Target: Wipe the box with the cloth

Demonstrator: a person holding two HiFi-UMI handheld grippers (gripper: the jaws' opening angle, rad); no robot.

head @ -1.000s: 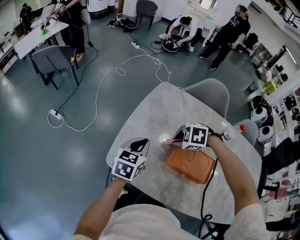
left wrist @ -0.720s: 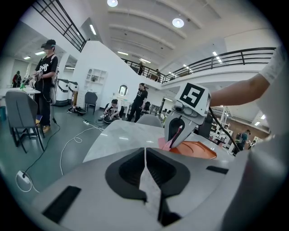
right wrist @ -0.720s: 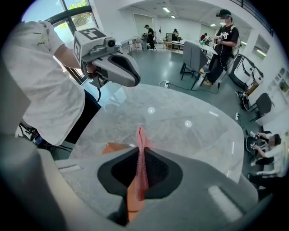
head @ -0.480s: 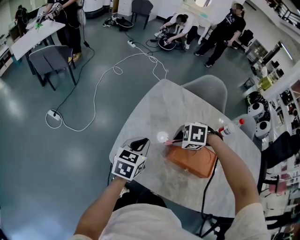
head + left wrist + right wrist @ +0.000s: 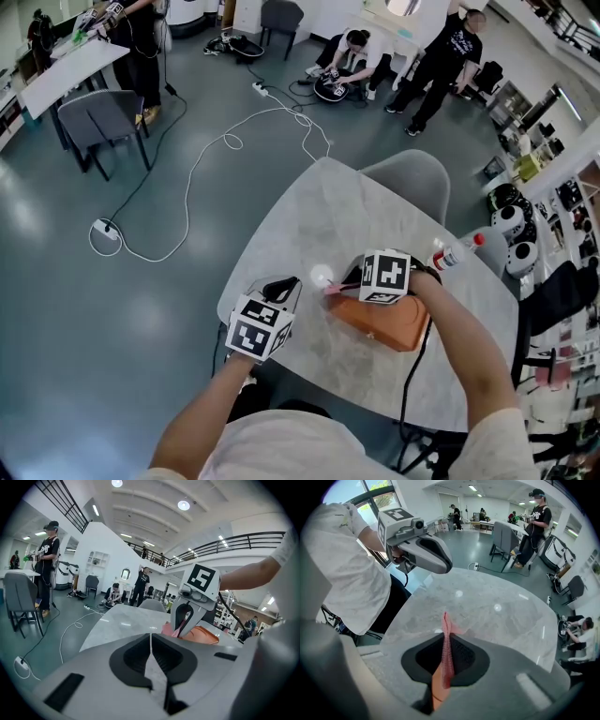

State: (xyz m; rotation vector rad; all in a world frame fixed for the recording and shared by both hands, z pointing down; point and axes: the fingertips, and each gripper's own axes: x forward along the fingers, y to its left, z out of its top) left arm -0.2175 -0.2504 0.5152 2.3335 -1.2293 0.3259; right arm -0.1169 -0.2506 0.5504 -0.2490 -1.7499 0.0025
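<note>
This is an open lab hall: glossy grey floor (image 5: 56,309) trailing white cable (image 5: 190,187), people (image 5: 349,52) crouched over gear, and a railed mezzanine (image 5: 243,538) overhead.

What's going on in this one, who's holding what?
A person works at a pale marble-look table with a handheld gripper in each hand. The right gripper is shut on a pink cloth, holding it at the left end of an orange box that lies on the table. The left gripper is shut with nothing in it, held over the table's near edge, apart from the box. Wiping looks under way or about to begin.
</note>
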